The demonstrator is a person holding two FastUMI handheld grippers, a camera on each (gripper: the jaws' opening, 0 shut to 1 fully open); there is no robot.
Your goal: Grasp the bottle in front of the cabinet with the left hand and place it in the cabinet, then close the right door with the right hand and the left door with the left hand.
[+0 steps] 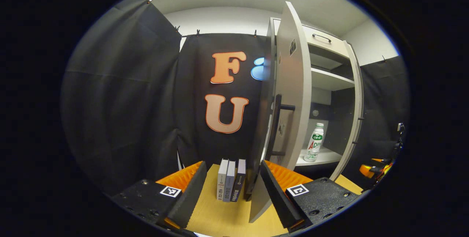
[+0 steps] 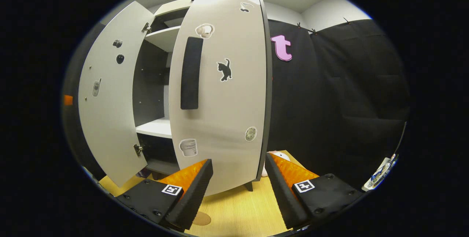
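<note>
A white bottle [image 1: 315, 141] with a green label stands upright on the lower shelf [image 1: 329, 155] inside the pale grey cabinet. The left door [image 1: 289, 83] stands wide open, seen nearly edge-on with its black handle [image 1: 278, 119]; its bottom corner hangs in the gap of my open left gripper [image 1: 234, 189], close to the right-hand finger. In the right gripper view the right door [image 2: 223, 94], with stickers and a black handle [image 2: 190, 72], is swung partway across the opening. My right gripper [image 2: 238, 178] is open just in front of its lower edge. The left door [image 2: 110, 101] stays open there.
Three books [image 1: 231, 180] stand upright on the wooden table [image 1: 220, 215] left of the cabinet. The other gripper [image 1: 377, 167] shows at the far right. A small white object [image 2: 280, 154] lies on the table [image 2: 238, 211] by the cabinet's right side.
</note>
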